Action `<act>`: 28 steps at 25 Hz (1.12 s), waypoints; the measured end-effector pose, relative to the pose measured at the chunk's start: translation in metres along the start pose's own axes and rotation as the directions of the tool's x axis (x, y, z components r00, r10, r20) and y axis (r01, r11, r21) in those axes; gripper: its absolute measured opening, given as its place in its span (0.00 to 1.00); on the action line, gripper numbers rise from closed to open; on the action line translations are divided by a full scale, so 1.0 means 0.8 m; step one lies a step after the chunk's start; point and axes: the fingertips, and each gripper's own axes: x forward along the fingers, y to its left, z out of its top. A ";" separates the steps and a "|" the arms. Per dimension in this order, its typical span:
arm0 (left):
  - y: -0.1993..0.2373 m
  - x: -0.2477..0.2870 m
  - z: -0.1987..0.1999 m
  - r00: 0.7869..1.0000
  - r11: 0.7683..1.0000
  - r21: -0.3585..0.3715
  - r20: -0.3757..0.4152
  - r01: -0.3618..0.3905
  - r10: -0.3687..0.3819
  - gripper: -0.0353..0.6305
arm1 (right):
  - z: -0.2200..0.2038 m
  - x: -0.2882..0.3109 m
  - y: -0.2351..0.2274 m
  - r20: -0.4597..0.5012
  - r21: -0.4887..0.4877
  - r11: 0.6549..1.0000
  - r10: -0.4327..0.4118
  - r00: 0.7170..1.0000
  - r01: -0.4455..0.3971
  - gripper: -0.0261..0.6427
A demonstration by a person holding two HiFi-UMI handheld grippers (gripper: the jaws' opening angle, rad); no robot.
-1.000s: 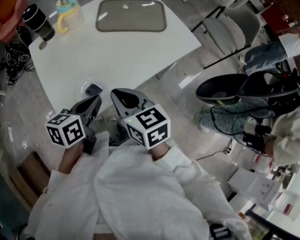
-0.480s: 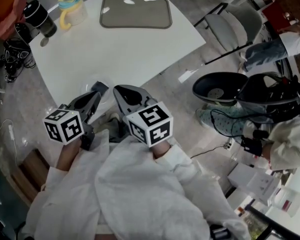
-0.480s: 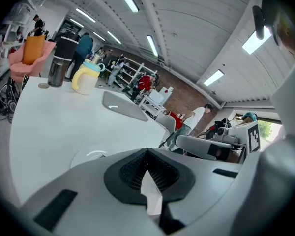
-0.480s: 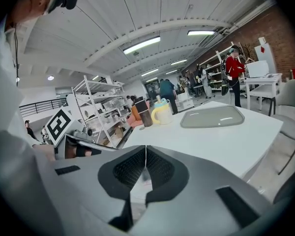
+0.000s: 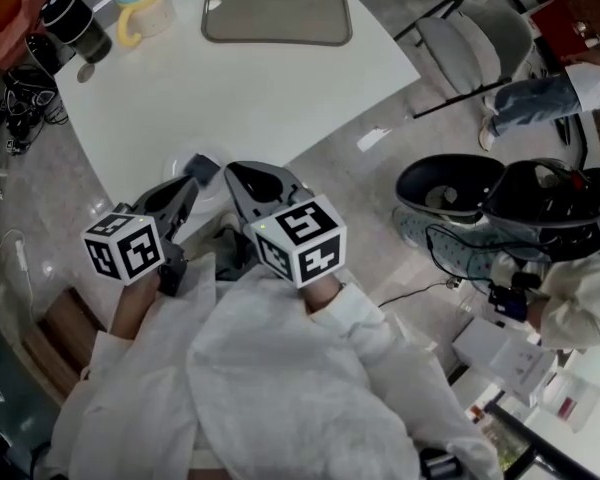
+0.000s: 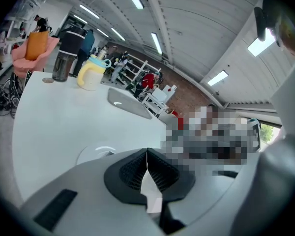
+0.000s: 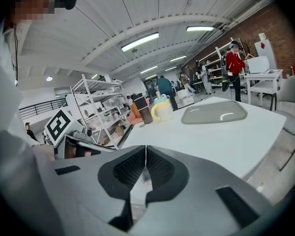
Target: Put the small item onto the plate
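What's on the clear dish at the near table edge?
A small dark item lies on the clear dish. The left gripper covers the dish's near side, so anything else sitting there cannot be seen.

The table (image 5: 240, 88) is plain white. At its far edge lies a grey-brown tray (image 5: 276, 10) with a paler rim. On the table's far left corner stand a cream mug (image 5: 145, 8) with a yellow handle and pale blue lid, and a dark tumbler (image 5: 75, 26). Near the table's closest edge are a white plate (image 6: 103, 149) and a small dark item (image 5: 202, 169). The left gripper (image 6: 147, 154) and right gripper (image 7: 145, 151) are light grey with black ribbed pads. The left cube (image 5: 125, 250) and right cube (image 5: 302, 240) are white with black square markers.
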 end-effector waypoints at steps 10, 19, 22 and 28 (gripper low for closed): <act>0.030 -0.008 -0.018 0.999 0.998 -0.040 0.007 -0.053 0.053 0.07 | -0.032 0.014 0.006 -0.046 0.014 1.000 0.019 0.999 -0.019 0.06; 0.053 -0.011 -0.032 0.997 0.989 -0.123 -0.009 -0.078 0.078 0.07 | -0.053 0.028 0.009 -0.104 0.042 0.999 0.039 0.994 -0.035 0.06; 0.064 -0.012 -0.038 0.997 0.987 -0.141 -0.015 -0.080 0.078 0.07 | -0.063 0.037 0.010 -0.122 0.055 0.998 0.046 0.991 -0.040 0.06; 0.081 -0.014 -0.054 0.994 0.979 -0.170 -0.036 -0.110 0.106 0.07 | -0.081 0.042 0.004 -0.149 0.085 0.996 0.041 0.988 -0.029 0.06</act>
